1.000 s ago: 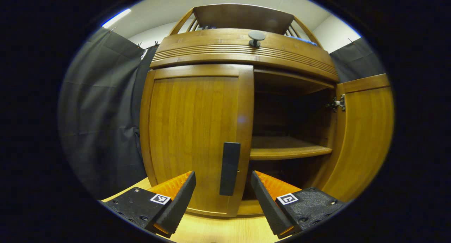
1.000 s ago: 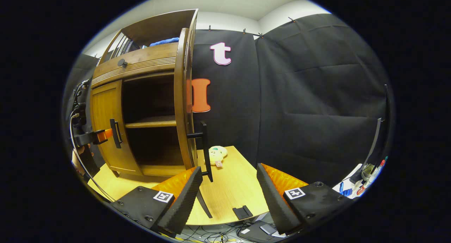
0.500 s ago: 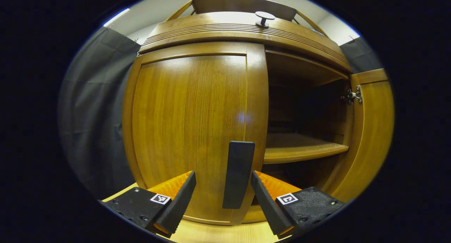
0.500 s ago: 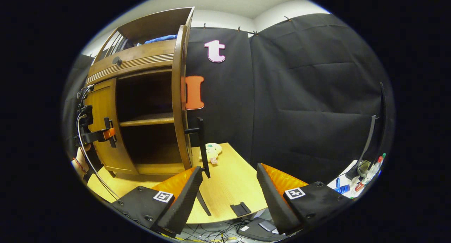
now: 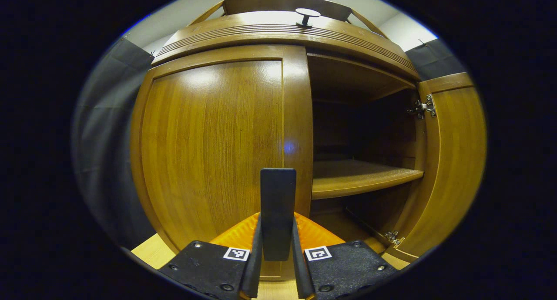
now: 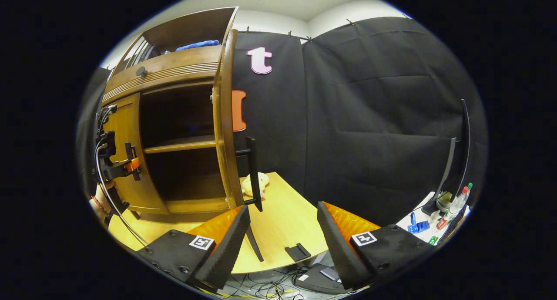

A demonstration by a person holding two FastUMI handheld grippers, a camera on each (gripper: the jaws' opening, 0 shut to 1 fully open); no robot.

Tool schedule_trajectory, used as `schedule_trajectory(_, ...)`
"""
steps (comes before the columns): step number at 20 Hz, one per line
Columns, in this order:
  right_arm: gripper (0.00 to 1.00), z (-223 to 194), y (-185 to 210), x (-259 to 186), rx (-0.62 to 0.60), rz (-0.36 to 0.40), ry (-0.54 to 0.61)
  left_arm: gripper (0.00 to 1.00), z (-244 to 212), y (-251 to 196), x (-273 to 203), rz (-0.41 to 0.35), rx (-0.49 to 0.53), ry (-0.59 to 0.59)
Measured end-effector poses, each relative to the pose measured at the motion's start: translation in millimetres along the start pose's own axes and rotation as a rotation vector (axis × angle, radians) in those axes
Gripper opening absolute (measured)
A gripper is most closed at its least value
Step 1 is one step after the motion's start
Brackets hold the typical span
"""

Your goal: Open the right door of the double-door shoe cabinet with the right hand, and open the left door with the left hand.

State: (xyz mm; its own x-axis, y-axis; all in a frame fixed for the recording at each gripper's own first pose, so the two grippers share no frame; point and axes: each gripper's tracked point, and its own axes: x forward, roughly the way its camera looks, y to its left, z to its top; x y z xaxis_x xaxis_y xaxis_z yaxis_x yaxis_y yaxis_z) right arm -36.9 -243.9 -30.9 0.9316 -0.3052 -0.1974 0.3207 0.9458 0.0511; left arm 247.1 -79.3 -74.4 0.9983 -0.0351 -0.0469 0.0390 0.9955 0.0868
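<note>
The wooden shoe cabinet stands on a light wood table. Its left door lies flat against the cabinet front. My left gripper is shut on that door's dark upright handle, one finger on each side. The right door is swung wide open, showing a shelf inside. In the right gripper view the open right door stands edge-on with its dark handle. My right gripper is open, off the handle and to its right. The left gripper shows at the left door there.
A small plush toy lies on the table behind the open right door. A dark bracket sits near the table's front edge, with cables on the floor below. Markers and small items lie at the far right. A drawer knob tops the cabinet.
My left gripper has moved in and closed on the left door's handle, which stood between its open fingers before. My right gripper has drifted slightly away from the open right door.
</note>
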Motion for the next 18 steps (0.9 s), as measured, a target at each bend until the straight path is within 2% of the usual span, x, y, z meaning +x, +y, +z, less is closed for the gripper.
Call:
schedule_trajectory(2,0.99,-1.5,4.6,-5.5,-0.002,-0.006,0.001,0.29,0.7,0.7,-0.4,-0.008,-0.020,0.002)
schedule_trajectory(4,1.00,-2.9,10.7,-10.5,-0.003,-0.013,-0.001,0.29,-0.8,0.4,-3.1,-0.002,-0.028,0.008)
schedule_trajectory(7,0.99,-1.5,19.7,-15.0,0.000,-0.018,-0.013,0.18,-1.7,1.3,-19.0,-0.022,-0.029,0.005)
schedule_trajectory(16,0.99,-7.5,72.9,-17.9,-0.016,-0.005,-0.009,0.17,0.4,12.6,-78.3,-0.173,-0.056,0.002)
schedule_trajectory(17,0.92,-7.8,82.4,-17.6,-0.019,0.001,-0.012,0.17,0.3,14.4,-84.5,-0.195,-0.060,0.004)
schedule_trajectory(18,0.92,-9.9,91.4,-17.1,-0.020,0.010,-0.016,0.17,0.4,16.7,-90.0,-0.214,-0.065,0.006)
